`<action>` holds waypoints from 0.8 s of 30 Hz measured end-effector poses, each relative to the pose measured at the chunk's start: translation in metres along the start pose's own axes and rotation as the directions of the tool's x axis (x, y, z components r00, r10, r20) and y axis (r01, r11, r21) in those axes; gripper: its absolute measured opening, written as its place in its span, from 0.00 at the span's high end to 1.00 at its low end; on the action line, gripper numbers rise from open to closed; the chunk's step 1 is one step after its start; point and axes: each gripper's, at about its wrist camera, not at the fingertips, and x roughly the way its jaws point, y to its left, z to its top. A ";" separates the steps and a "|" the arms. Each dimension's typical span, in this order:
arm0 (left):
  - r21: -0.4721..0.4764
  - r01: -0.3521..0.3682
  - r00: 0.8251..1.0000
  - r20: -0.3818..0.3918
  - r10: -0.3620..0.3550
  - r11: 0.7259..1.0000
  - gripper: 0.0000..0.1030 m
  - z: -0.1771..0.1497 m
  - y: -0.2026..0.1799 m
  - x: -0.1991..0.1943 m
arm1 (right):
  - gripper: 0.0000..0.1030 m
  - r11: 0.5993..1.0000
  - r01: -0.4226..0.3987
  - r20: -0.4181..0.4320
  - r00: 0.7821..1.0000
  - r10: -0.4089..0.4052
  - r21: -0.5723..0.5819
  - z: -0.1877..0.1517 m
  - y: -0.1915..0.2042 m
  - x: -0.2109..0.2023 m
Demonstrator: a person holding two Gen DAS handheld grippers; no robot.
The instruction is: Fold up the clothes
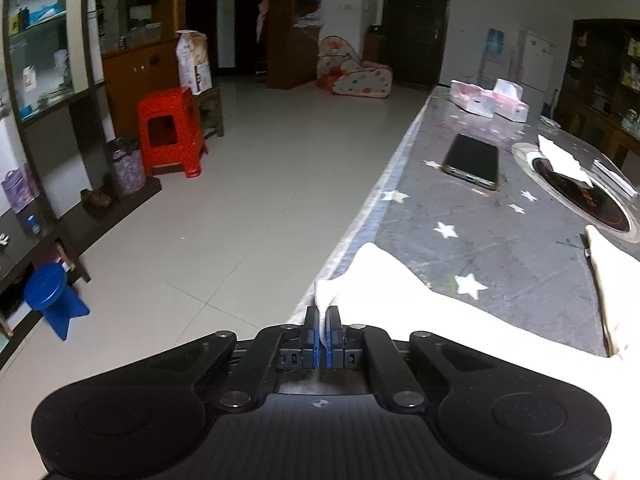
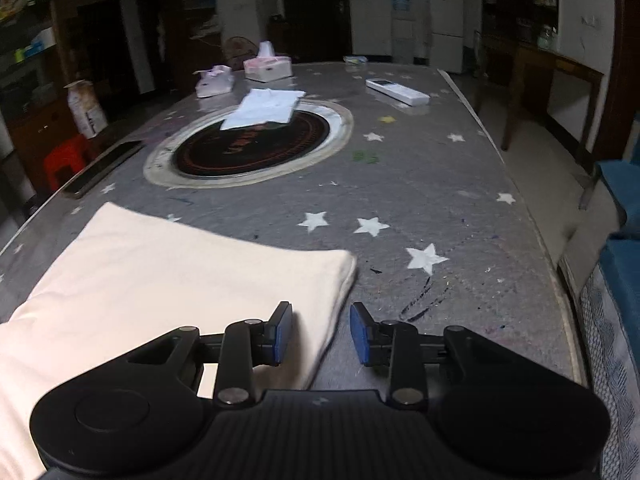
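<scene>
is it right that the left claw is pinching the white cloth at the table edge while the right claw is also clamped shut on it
Not quite. The left claw does pinch the white cloth at the table edge, but the right claw is open: the right wrist view shows the cloth's edge between its pads, which are not pressing on it.

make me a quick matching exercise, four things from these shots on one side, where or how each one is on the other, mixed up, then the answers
Things
1. left tool
2. right tool
3. phone
4. remote control

States
A. lies by the table's left edge
B. open, cloth edge between its pads
C. shut on a corner of the white cloth
D. lies on the far right of the table

Pairs: 1-C, 2-B, 3-A, 4-D
</scene>
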 end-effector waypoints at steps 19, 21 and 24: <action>0.012 -0.024 0.999 -0.024 0.024 1.000 0.88 0.009 0.005 0.003 | 0.84 0.978 0.020 0.039 0.999 -0.013 -0.206 0.055 0.042 0.051; 0.009 -0.034 0.999 -0.014 0.034 0.999 0.87 0.012 0.006 -0.001 | 0.81 0.977 -0.013 0.048 0.999 0.024 -0.212 0.050 0.045 0.034; 0.007 -0.020 1.000 0.011 0.020 1.000 0.86 0.017 0.000 -0.010 | 0.73 0.966 -0.092 0.033 0.994 0.103 -0.243 0.035 0.056 0.007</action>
